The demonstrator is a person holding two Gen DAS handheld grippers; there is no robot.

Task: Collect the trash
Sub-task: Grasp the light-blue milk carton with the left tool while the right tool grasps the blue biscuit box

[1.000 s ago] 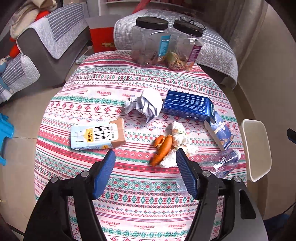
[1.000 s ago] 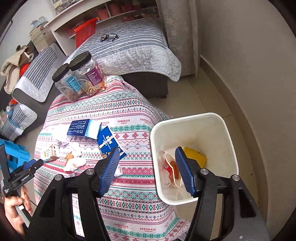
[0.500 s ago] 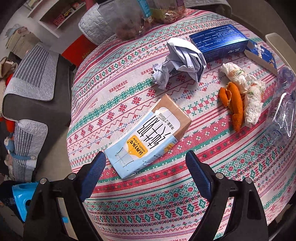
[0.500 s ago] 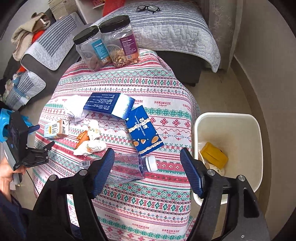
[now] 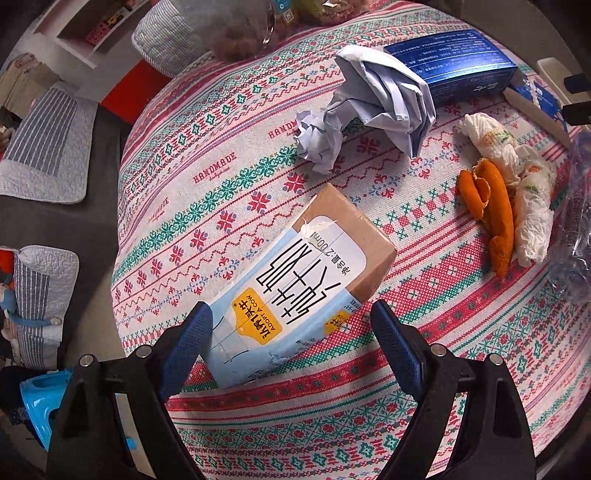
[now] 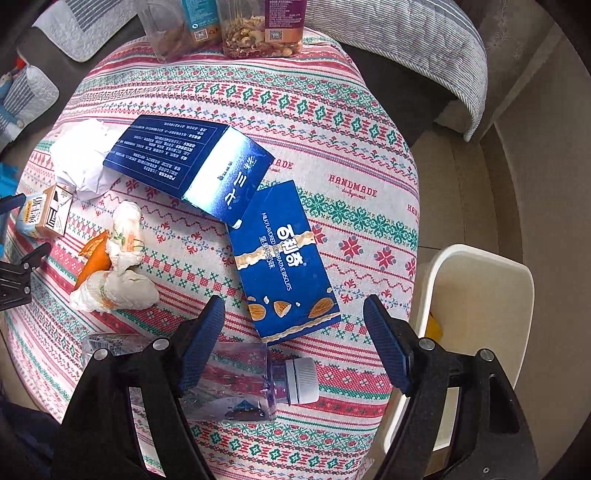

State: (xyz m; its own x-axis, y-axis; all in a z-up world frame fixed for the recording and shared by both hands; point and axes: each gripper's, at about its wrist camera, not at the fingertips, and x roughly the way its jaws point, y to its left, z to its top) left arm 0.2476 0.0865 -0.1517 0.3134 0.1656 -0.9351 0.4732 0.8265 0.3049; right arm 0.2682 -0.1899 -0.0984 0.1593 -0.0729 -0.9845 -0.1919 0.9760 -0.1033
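Observation:
A light-blue and brown milk carton (image 5: 295, 280) lies flat on the patterned tablecloth (image 5: 332, 424). My left gripper (image 5: 290, 319) is open and hangs over the carton's near end, which sits between the fingers; the right pad stands clear of it. A flat blue biscuit box (image 6: 284, 258) lies near the table's right side. My right gripper (image 6: 293, 306) is open above the box's near end. Beneath the right gripper's left finger lies a crushed clear plastic bottle (image 6: 240, 376) with a white cap. Crumpled paper (image 5: 369, 107), orange peel (image 5: 491, 206) and used tissues (image 5: 532, 206) lie further in.
A white bin (image 6: 480, 306) with something yellow inside stands on the floor right of the table. A larger blue box (image 6: 184, 162) rests partly on the biscuit box. Two snack jars (image 6: 221, 26) stand at the far edge. Grey cushioned seats surround the table.
Both grippers came down toward the table with jaws wider. The left one rolled and moved over the milk carton. The right one swung from above the bin to above the biscuit box and bottle.

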